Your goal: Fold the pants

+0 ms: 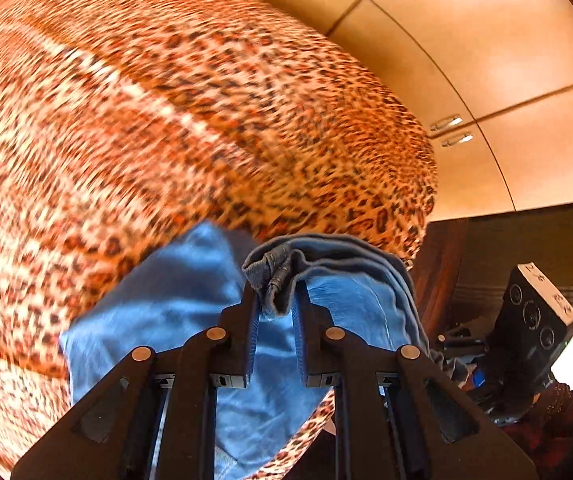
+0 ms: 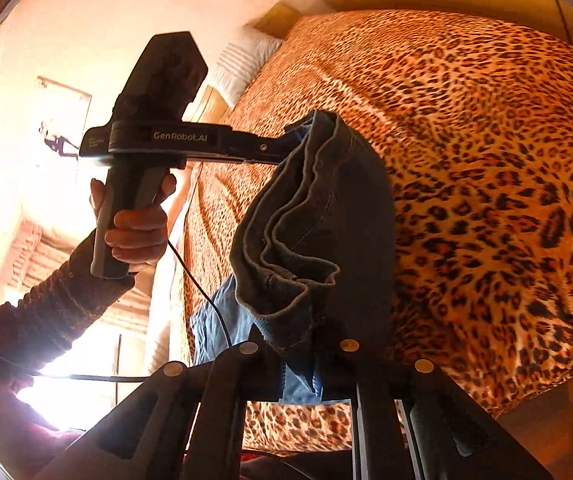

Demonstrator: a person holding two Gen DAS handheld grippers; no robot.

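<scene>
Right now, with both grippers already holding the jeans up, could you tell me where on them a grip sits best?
On the thick stitched edge of the jeans, coming from below as the left gripper and the right gripper do: the layers bunch there, while the rest hangs loose over the leopard-print bedspread.

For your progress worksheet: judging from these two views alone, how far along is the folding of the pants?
Done: both tongs have a grip. The left tongs pinch a bunched hem of the blue pants, and the right tongs clamp another edge, so the denim hangs in layers above the leopard bedspread.
In hand: holding the pants up between the two.
Left: no flat, neat fold lies on the bed yet.
</scene>
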